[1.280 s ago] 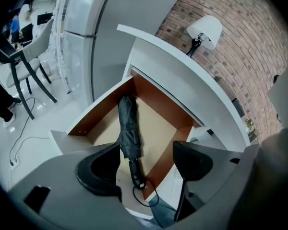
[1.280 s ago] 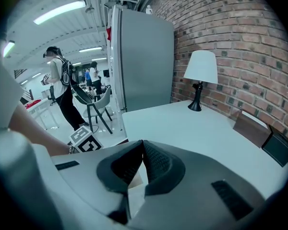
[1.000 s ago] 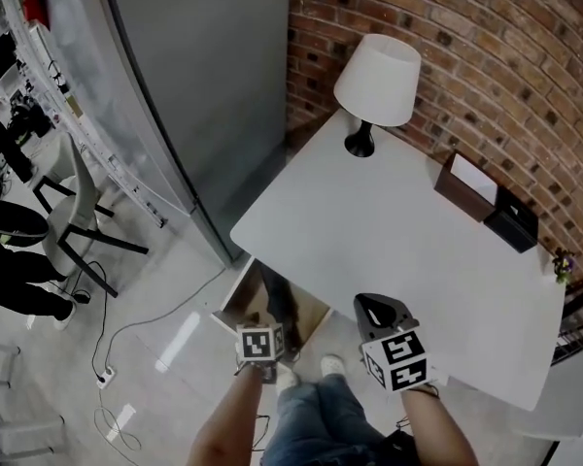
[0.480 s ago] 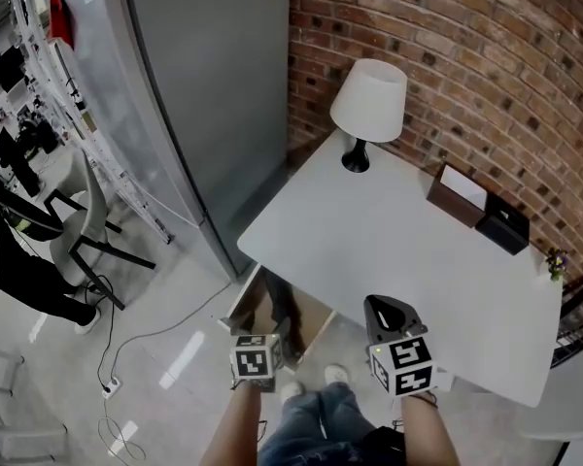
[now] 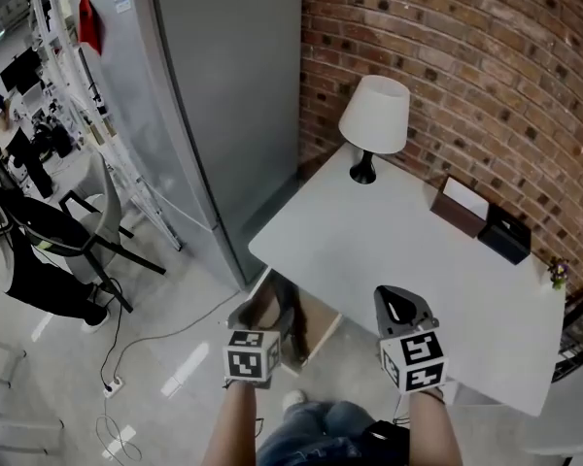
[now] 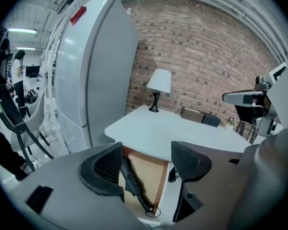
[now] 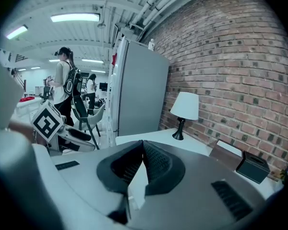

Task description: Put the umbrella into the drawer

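A black folded umbrella lies inside the open wooden drawer under the white table. In the head view the umbrella shows as a dark shape in the drawer. My left gripper hangs open above the drawer with nothing between its jaws; in the head view the left gripper is just left of the drawer. My right gripper is over the table's near edge. In its own view the right gripper is shut and holds nothing.
A white lamp stands at the table's far corner by the brick wall. A brown box and a black box sit along the wall. A tall grey cabinet stands left. Chairs and people are beyond it.
The head view has swung a little, so the table sits farther right. Both grippers stay low near the table's front edge. The umbrella stays in the drawer.
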`<act>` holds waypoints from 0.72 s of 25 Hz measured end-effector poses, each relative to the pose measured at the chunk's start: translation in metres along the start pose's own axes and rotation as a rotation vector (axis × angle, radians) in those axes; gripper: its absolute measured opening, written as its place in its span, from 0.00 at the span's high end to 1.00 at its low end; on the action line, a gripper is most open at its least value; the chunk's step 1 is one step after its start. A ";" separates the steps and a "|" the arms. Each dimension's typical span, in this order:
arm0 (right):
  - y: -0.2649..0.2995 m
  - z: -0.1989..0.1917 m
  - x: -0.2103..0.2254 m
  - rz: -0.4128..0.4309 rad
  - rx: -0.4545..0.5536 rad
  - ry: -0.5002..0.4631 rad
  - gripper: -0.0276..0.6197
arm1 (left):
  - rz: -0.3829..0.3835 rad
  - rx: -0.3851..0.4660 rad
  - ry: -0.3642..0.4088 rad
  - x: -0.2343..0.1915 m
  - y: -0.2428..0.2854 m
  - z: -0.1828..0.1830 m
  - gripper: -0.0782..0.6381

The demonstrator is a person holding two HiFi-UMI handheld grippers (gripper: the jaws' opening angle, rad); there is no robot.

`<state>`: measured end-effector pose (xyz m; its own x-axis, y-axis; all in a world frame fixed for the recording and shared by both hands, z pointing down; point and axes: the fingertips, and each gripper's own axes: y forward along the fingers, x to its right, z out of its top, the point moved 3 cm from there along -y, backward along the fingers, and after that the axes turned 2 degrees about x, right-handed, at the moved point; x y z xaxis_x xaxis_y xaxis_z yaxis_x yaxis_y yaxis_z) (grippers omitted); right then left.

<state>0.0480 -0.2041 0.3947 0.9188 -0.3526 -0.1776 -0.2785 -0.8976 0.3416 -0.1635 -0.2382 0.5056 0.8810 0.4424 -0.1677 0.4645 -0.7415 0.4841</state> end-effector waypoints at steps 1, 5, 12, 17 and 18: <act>-0.001 0.002 0.001 0.006 0.009 -0.008 0.95 | 0.009 0.018 0.003 0.001 -0.004 0.006 0.46; -0.007 0.011 0.001 0.049 0.034 -0.052 0.95 | 0.068 0.088 0.012 0.006 -0.021 0.022 0.47; -0.037 0.029 0.012 0.106 0.097 -0.101 0.95 | 0.160 0.189 0.066 0.037 -0.061 0.050 0.48; -0.064 0.044 0.018 0.134 0.161 -0.112 0.95 | 0.172 0.270 0.139 0.067 -0.093 0.075 0.49; -0.070 0.046 0.020 0.136 0.174 -0.114 0.95 | 0.181 0.286 0.159 0.072 -0.100 0.080 0.49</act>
<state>0.0732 -0.1605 0.3252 0.8348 -0.4920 -0.2469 -0.4505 -0.8684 0.2074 -0.1389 -0.1726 0.3761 0.9367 0.3472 0.0447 0.3284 -0.9159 0.2309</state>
